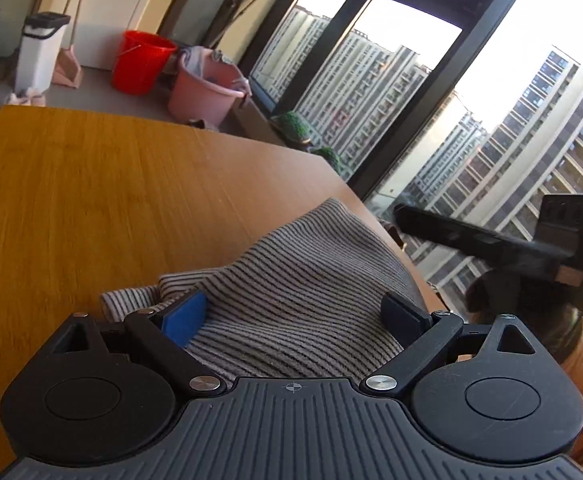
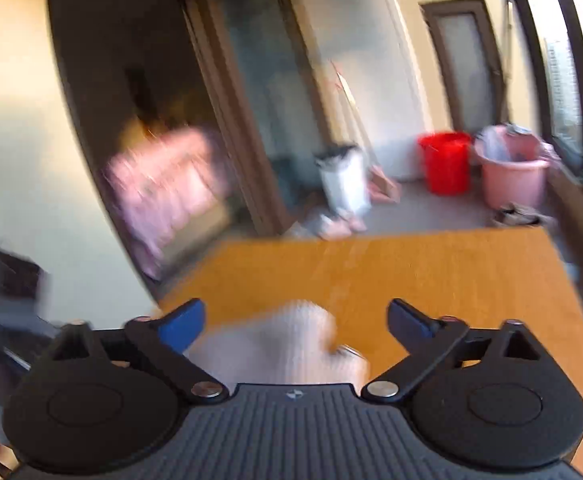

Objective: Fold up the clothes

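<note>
Striped garment (image 1: 291, 292) running lengthwise toward table's (image 1: 111, 184) window-side edge, left gripper (image 1: 295, 316) spread, right gripper (image 2: 295, 324) spread

free: bare table (image 1: 91, 184) | obstacle: striped garment (image 1: 303, 280) at near edge

Left gripper (image 1: 295, 314) at bottom centre, jaws wide apart, nothing pinched. Striped cloth (image 1: 303, 280) bunched between and beyond the fingers, lying on the wooden table (image 1: 91, 192) near its right edge. Right gripper (image 1: 491, 244) at right of frame, dark, beyond the table edge, apart from the cloth. Red bucket (image 1: 141, 62) and pink bucket (image 1: 207, 88) side by side on the floor, upper left. White bin (image 1: 39, 54) farther left. Window (image 1: 431, 92) with tower blocks, upper right.
</note>
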